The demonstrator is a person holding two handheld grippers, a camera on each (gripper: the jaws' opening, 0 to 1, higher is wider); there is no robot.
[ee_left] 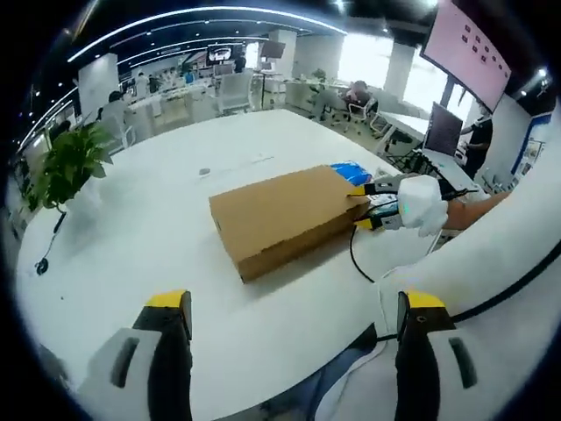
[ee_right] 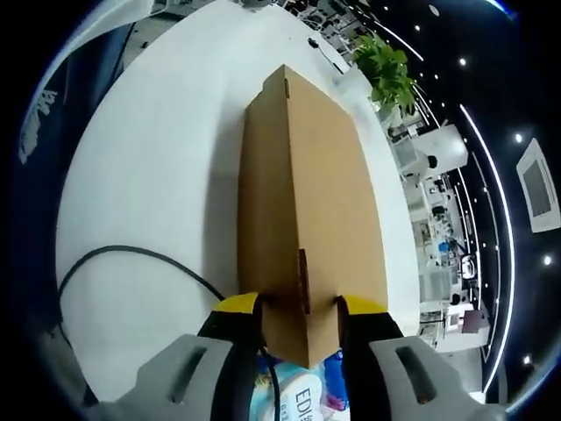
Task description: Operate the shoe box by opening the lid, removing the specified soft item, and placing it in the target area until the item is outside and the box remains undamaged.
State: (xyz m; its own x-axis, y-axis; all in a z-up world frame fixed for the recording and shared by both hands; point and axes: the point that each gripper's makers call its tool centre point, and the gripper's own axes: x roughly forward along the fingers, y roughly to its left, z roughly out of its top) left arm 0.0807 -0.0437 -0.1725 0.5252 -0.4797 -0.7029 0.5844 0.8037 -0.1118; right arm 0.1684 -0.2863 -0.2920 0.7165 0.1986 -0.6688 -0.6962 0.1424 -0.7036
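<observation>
Worktop (ee_left: pixel 158 228): big, white, rounded edge. Box (ee_left: pixel 285 215), plain brown card, lid shut, sits near centre of worktop in left gripper view, long axis running 8 to 2 o'clock. Plant (ee_left: pixel 70 167) at 9 o'clock, well apart from box. Black cable (ee_left: pixel 359 259) loops on worktop just beside box's near corner, 4 o'clock side.

Left gripper (ee_left: pixel 294 351) at 6 o'clock, fingers wide, nothing between them, well short of box. Right gripper (ee_left: pixel 386 206) at box's 3 o'clock end.

Right gripper view: fingers (ee_right: pixel 237 324) narrow, one each side of box (ee_right: pixel 298 202) end, touching it. Blue-white pack (ee_right: pixel 302 390) below box end, label unreadable.
</observation>
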